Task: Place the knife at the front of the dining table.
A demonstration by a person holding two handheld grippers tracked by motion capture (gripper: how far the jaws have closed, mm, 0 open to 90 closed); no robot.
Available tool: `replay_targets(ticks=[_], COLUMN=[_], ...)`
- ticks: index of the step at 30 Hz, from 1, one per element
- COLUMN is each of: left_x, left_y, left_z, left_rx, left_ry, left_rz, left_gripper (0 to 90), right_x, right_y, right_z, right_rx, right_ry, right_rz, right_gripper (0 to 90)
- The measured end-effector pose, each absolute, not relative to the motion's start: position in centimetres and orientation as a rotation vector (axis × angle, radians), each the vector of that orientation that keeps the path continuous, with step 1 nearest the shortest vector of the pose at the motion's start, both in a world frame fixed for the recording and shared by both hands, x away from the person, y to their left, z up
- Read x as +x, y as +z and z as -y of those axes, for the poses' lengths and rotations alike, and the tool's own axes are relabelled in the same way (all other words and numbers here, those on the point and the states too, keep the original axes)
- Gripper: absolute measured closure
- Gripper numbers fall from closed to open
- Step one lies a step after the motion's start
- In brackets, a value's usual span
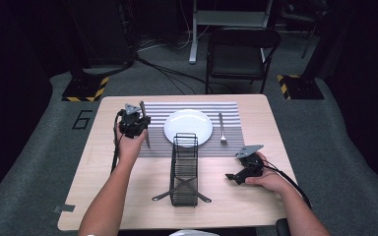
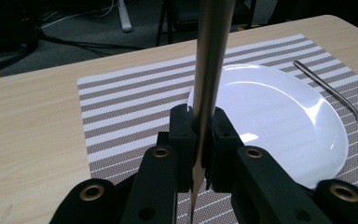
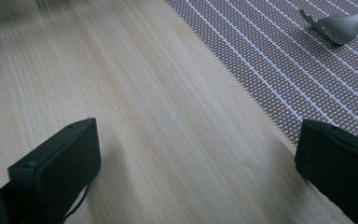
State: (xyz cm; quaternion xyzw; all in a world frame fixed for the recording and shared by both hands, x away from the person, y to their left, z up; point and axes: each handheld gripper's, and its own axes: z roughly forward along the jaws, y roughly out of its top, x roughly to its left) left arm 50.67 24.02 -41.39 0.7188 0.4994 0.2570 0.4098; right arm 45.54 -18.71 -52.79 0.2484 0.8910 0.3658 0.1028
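So the left gripper [image 1: 137,129] has its jaws clamped tight on a table knife [image 2: 209,84], pinching it partway along so the metal sticks up past the pads and down below them. In the high view the knife [image 1: 144,129] hangs over the left strip of the striped placemat [image 1: 155,110], just beside the white plate [image 1: 188,127], and I can't tell if its tip touches the mat. The left gripper view looks right across the mat [image 2: 121,116] at the plate [image 2: 279,126], with the fork [image 2: 335,95] lying further over.

The right gripper [image 1: 237,177] sits low over bare wood near the placemat's lower right corner, jaws spread wide with nothing between them. In the right gripper view the mat's edge [image 3: 279,70] runs diagonally between the jaws and the fork's tines [image 3: 338,25] peek in at the top corner.

Room-wise: the fork [image 1: 222,129] lies on the right strip of the mat, close to the plate. The black wire cutlery rack [image 1: 184,169] stands in the middle of the table [image 1: 103,162], its far end touching or just overlapping the plate's near rim, so the gap there is tight. There's open wood to the left of the rack and between the rack and the right gripper. The mat's far edge runs close to the table's back edge.

Only writing I can make out is a big "6" [image 1: 81,119] marked on the grey floor off the table's left side.
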Motion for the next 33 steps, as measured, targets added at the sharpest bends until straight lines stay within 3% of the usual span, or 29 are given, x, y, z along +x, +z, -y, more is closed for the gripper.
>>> replay_targets(ticks=[15,33], left_x=[52.5,54.8], left_y=[-41.5,-43.3], left_z=[-23.2,-23.6], left_rx=[1.838,1.705], left_ry=[0.640,0.650], left_rz=[-1.266,-1.337], left_gripper=[82.7,82.7], right_x=[45.5,45.5], right_y=[-52.8,-52.8], right_z=[18.7,18.7], right_rx=[0.733,0.733], right_ry=[1.079,1.079], right_rz=[-2.630,-2.630], right_gripper=[0.0,0.0])
